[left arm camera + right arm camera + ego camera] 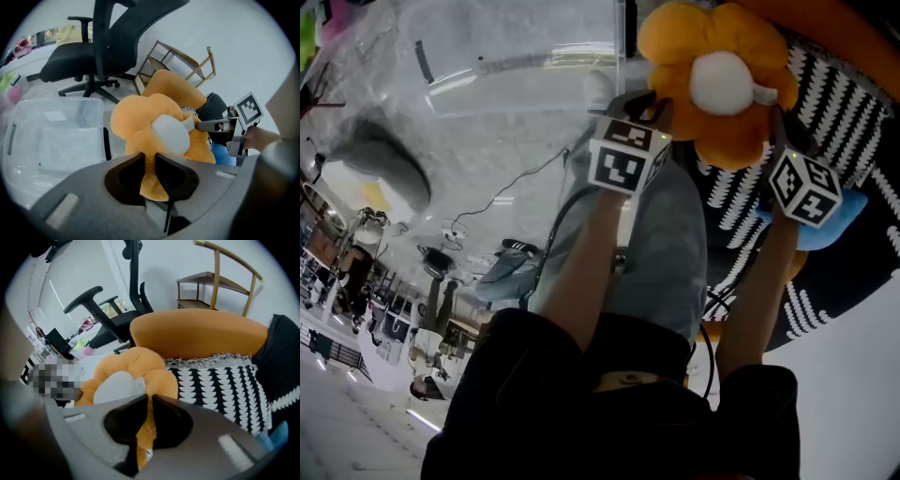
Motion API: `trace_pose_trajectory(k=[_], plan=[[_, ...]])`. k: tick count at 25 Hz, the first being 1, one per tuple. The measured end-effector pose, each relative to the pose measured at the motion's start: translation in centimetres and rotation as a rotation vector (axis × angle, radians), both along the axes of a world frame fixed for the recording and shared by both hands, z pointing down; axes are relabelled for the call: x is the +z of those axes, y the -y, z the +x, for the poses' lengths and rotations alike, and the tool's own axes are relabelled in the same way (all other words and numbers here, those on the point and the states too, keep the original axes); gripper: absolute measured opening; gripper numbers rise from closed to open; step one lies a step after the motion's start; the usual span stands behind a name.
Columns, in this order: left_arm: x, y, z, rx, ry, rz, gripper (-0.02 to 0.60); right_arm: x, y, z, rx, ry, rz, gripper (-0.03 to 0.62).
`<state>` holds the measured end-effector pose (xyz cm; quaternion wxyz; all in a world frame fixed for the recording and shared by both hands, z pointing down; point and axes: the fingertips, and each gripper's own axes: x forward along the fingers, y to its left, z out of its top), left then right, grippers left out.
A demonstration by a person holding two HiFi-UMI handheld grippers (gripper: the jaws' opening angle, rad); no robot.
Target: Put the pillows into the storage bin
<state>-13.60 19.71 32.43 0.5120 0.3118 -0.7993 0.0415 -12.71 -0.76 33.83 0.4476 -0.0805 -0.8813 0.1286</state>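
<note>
Centrally, the left gripper (149, 165) has its jaws pinched on a lower petal of the flower pillow (154, 126), the orange plush squeezed between the two dark pads. Likewise, the right gripper (147, 414) is clamped on another petal of the same pillow, a thin fold of orange fabric caught between its nearly closed jaws. Seen from the head view, the left gripper (649, 105) and right gripper (780, 127) flank the pillow (675, 47) on either side, each marker cube facing the camera, with the person's bare forearms running back to dark sleeves. The pillow has a white round centre and is carried between the two grippers, outside the storage bin (56, 101). That clear plastic bin (534, 61) lies to the pillow's left. Behind and to the right sit a black-and-white patterned pillow (220, 385), a large orange cushion (197, 333) and a blue pillow (834, 225). Farther off stand a black office chair (93, 61) and a wooden rack (220, 287).
</note>
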Motion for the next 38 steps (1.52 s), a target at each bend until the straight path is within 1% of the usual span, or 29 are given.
trace_pose_trajectory(k=[4, 10, 16, 23, 25, 26, 27, 28, 29, 30, 31, 34, 38], plan=[[-0.9, -6.0, -1.7, -0.068, 0.013, -0.023, 0.066, -0.6, -6.0, -1.8, -0.059, 0.001, -0.026, 0.025], [-2.1, -14.4, -3.1, -0.199, 0.045, -0.05, 0.066, -0.8, -14.5, -4.9, -0.173, -0.006, -0.048, 0.025], [-2.2, -23.2, -4.7, -0.304, 0.055, -0.058, 0.071, -1.0, -23.3, -8.3, -0.271, -0.003, -0.067, 0.026], [-3.1, -29.5, -7.5, -0.396, 0.097, -0.076, 0.072, -1.6, -30.1, -12.0, -0.353, 0.016, -0.06, 0.028], [-3.2, -31.2, -8.2, -0.414, 0.11, -0.086, 0.075, -1.8, -31.7, -13.3, -0.354, 0.035, -0.058, 0.032], [-3.2, -32.1, -8.6, -0.425, 0.125, -0.1, 0.08, -2.1, -32.4, -14.1, -0.336, 0.063, -0.062, 0.042], [-3.4, -33.1, -9.1, -0.439, 0.147, -0.127, 0.098, -2.4, -33.0, -14.9, -0.315, 0.102, -0.067, 0.087], [-3.6, -34.2, -9.5, -0.455, 0.172, -0.161, 0.13, -2.6, -33.5, -15.6, -0.302, 0.136, -0.07, 0.143], [-3.7, -35.0, -9.9, -0.467, 0.189, -0.189, 0.149, -2.5, -33.9, -15.9, -0.303, 0.15, -0.067, 0.213], [-3.8, -35.5, -10.1, -0.473, 0.195, -0.199, 0.168, -2.3, -34.2, -15.9, -0.309, 0.144, -0.063, 0.224], [-3.8, -35.6, -10.3, -0.475, 0.191, -0.19, 0.187, -2.1, -34.3, -15.7, -0.313, 0.129, -0.063, 0.224], [-4.0, -34.9, -10.4, -0.463, 0.176, -0.14, 0.187, -2.1, -34.2, -14.4, -0.296, 0.099, -0.076, 0.224], [-3.8, -32.2, -10.3, -0.411, 0.163, -0.09, 0.184, -1.5, -33.2, -12.0, -0.269, 0.059, -0.1, 0.222]])
